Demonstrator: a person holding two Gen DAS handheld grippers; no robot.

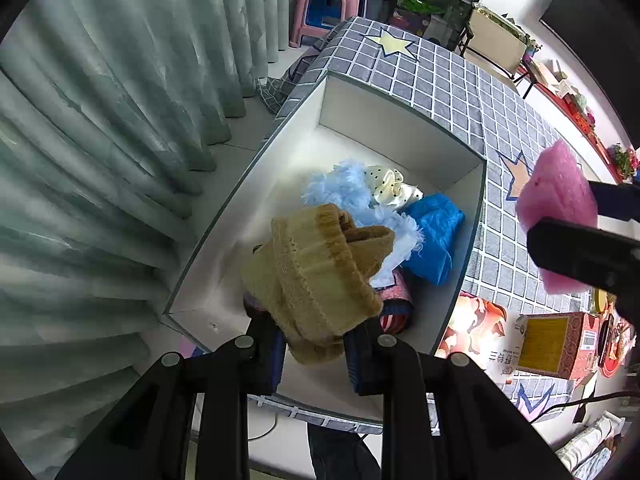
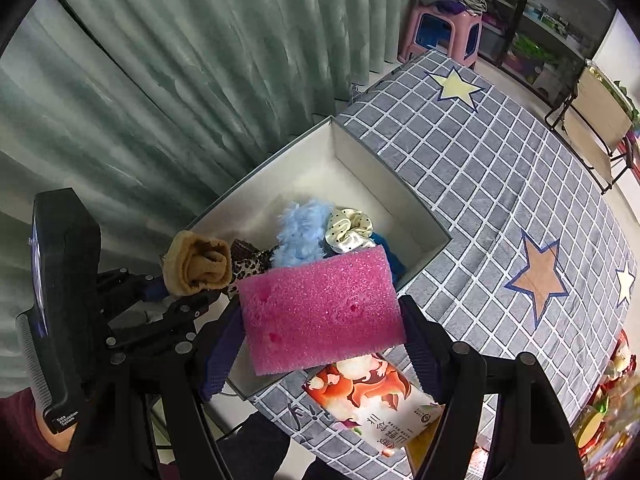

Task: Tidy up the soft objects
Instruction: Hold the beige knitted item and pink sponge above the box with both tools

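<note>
Left wrist view: my left tool [image 1: 316, 340] is clamped on a tan knitted sock [image 1: 316, 268], rolled into a bundle, which hangs above the near end of the open white box [image 1: 400, 120]. Right wrist view: my right tool [image 2: 324, 344] is clamped across the width of a pink sponge [image 2: 320, 312], held flat, over the near right-hand corner of the same box. The box stands on the counter [image 2: 500, 184], which carries a grey checked cloth with stars.

Contents ahead of both tools: a fluffy light-blue piece [image 1: 344, 192], a cream dotted scrunchie [image 1: 388, 186], a blue plastic item [image 1: 436, 236] and a leopard-print piece [image 2: 250, 264]. These fill the near half of the box; the far half is bare.

Procedure, as I judge it:

1. Release one tool at a time, so the two do not crowd each other over the box.
2. Bring the sock lower before I part the left tool. A rolled sock can unroll or bounce off the pile if dropped from height.
3. Carry the sponge forward of the right tool, past the wall, toward the bare far half. It is light and stiff, and can catch on the rim and tip out onto the counter.
4. Keep the sponge clear of the printed carton [image 2: 380, 408] just below the right tool.
5. Part each tool fully and lift straight up, so that no fabric snags on the pads.
</note>
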